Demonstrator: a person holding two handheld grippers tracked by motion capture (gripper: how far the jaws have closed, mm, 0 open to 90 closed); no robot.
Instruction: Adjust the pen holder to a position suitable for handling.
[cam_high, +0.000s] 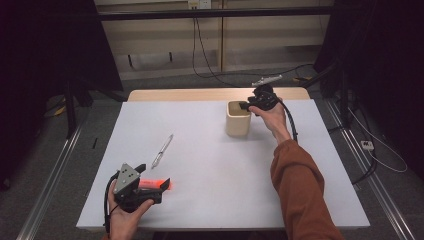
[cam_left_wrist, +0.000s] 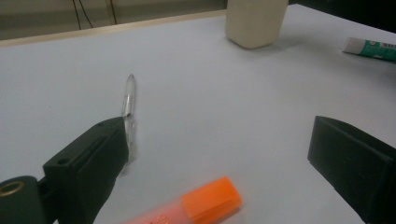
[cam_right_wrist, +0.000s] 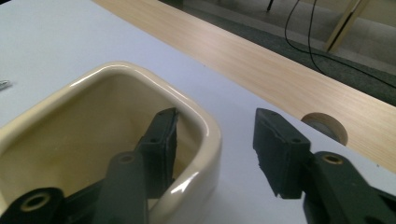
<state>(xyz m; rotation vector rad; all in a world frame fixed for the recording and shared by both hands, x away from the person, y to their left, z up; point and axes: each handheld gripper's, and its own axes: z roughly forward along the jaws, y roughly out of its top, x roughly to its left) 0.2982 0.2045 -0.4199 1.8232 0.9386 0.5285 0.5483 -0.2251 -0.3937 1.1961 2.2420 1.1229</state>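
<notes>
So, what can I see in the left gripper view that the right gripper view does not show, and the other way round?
Left gripper view: an orange highlighter lying between its open jaws, and a green-and-white tube at the right edge.

Right gripper view: the inside of the cream holder, with one jaw inside it and the other outside its wall, not yet pressing on it; also a wooden strip with a round hole.

Both: the white table, the cream holder, and the clear pen, though the right gripper view catches just its tip.
</notes>
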